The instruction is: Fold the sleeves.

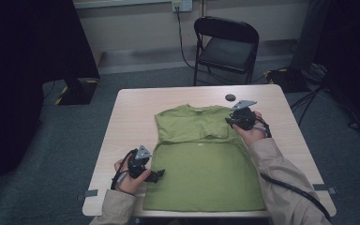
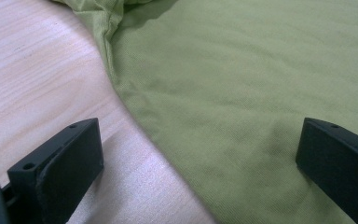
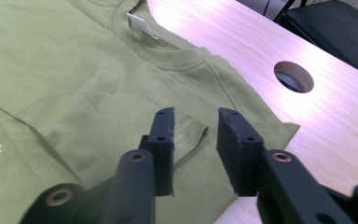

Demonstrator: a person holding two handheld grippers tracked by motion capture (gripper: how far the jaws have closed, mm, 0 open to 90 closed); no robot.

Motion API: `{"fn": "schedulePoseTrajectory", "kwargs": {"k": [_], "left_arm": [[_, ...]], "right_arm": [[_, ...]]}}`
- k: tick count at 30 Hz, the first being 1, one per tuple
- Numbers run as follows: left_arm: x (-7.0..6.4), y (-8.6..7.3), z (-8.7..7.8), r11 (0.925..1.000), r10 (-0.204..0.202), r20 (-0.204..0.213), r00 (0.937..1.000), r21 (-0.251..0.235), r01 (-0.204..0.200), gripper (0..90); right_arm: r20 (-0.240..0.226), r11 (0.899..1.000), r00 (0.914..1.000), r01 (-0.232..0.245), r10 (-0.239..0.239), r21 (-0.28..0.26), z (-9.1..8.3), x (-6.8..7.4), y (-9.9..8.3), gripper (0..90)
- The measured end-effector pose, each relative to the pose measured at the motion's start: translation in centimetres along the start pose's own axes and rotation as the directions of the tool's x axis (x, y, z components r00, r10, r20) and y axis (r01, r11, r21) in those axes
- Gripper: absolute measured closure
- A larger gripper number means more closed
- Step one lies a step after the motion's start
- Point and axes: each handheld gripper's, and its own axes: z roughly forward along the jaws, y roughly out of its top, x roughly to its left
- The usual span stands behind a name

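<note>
An olive-green T-shirt lies flat on the light wooden table, collar toward the far side, with a crease line across it below the chest. My left gripper is low at the shirt's left edge. In the left gripper view the left gripper is wide open, one jaw over bare wood and the other over the shirt. My right gripper hovers at the shirt's far right corner. In the right gripper view the right gripper is open just above the shirt's folded sleeve, with nothing between its jaws.
A round cable hole sits in the table just beyond the right gripper, and the hole is also in the right gripper view. A black folding chair stands behind the table. Dark equipment and cables lie on the floor at both sides.
</note>
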Motion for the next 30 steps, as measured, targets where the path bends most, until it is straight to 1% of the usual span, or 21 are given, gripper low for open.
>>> {"fn": "schedulePoseTrajectory", "kwargs": {"k": [1, 3, 4, 7, 8, 10, 11, 13, 15, 20, 21, 26, 28, 30], "left_arm": [[0.0, 0.0, 0.0, 1.0, -0.001, 0.0, 1.0, -0.001, 0.001, 0.0], [0.0, 0.0, 0.0, 1.0, 0.0, 0.0, 1.0, 0.0, 0.0, 0.0], [0.0, 0.0, 0.0, 1.0, 0.0, 0.0, 1.0, 0.0, 0.0, 0.0], [0.0, 0.0, 0.0, 1.0, 0.0, 0.0, 1.0, 0.0, 0.0, 0.0], [0.0, 0.0, 0.0, 1.0, 0.0, 0.0, 1.0, 0.0, 0.0, 0.1], [0.0, 0.0, 0.0, 1.0, 0.0, 0.0, 1.0, 0.0, 0.0, 0.0], [0.0, 0.0, 0.0, 1.0, -0.001, 0.0, 1.0, 0.0, 0.001, 0.0], [0.0, 0.0, 0.0, 1.0, -0.002, -0.001, 1.0, 0.0, 0.002, 0.0], [0.0, 0.0, 0.0, 1.0, -0.004, -0.002, 1.0, 0.0, 0.004, 0.0], [0.0, 0.0, 0.0, 1.0, -0.005, -0.002, 1.0, 0.0, 0.005, 0.0], [0.0, 0.0, 0.0, 1.0, -0.005, -0.002, 1.0, 0.0, 0.005, 0.0], [0.0, 0.0, 0.0, 1.0, -0.003, -0.003, 1.0, 0.0, 0.003, 0.0], [0.0, 0.0, 0.0, 1.0, -0.004, -0.002, 1.0, 0.0, 0.004, 0.0], [0.0, 0.0, 0.0, 1.0, -0.004, -0.003, 1.0, 0.0, 0.004, 0.0]], "right_arm": [[-0.01, 1.0, 0.9999, -0.011, 0.011, -0.002, -0.1, -0.1, -0.1, 62.5], [-0.001, 1.0, 0.9998, -0.018, 0.018, -0.005, -0.4, -0.2, -0.3, 47.3], [0.0, 1.0, 0.9997, -0.023, 0.023, -0.013, -0.6, -0.2, -0.4, 41.9], [0.001, 0.998, 0.9987, -0.051, 0.051, -0.036, -1.1, -0.3, -0.6, 19.9], [0.008, 0.998, 0.9982, -0.059, 0.059, -0.039, -1.2, -0.3, -0.7, 15.7], [0.019, 0.997, 0.9979, -0.06, 0.062, -0.057, -1.5, -0.2, -1.0, 7.2], [0.021, 0.996, 0.9974, -0.068, 0.069, -0.053, -1.7, -0.2, -1.2, 4.0], [0.002, 0.995, 0.9965, -0.084, 0.084, -0.058, -2.0, -0.2, -1.6, 0.7], [-0.01, 0.995, 0.9966, -0.083, 0.082, -0.064, -2.3, -0.2, -2.2, 1.0], [-0.035, 0.996, 0.9957, -0.087, 0.086, -0.036, -3.1, 0.2, -3.7, 1.4], [-0.034, 0.995, 0.9955, -0.09, 0.089, -0.033, -3.2, 0.4, -4.1, 1.3], [-0.047, 0.994, 0.9935, -0.105, 0.103, -0.042, -3.9, 0.9, -5.5, 1.5], [-0.058, 0.992, 0.9918, -0.116, 0.114, -0.04, -4.1, 1.2, -6.0, 1.4], [-0.067, 0.993, 0.9913, -0.116, 0.113, -0.034, -4.2, 1.4, -6.5, 1.5]]}}
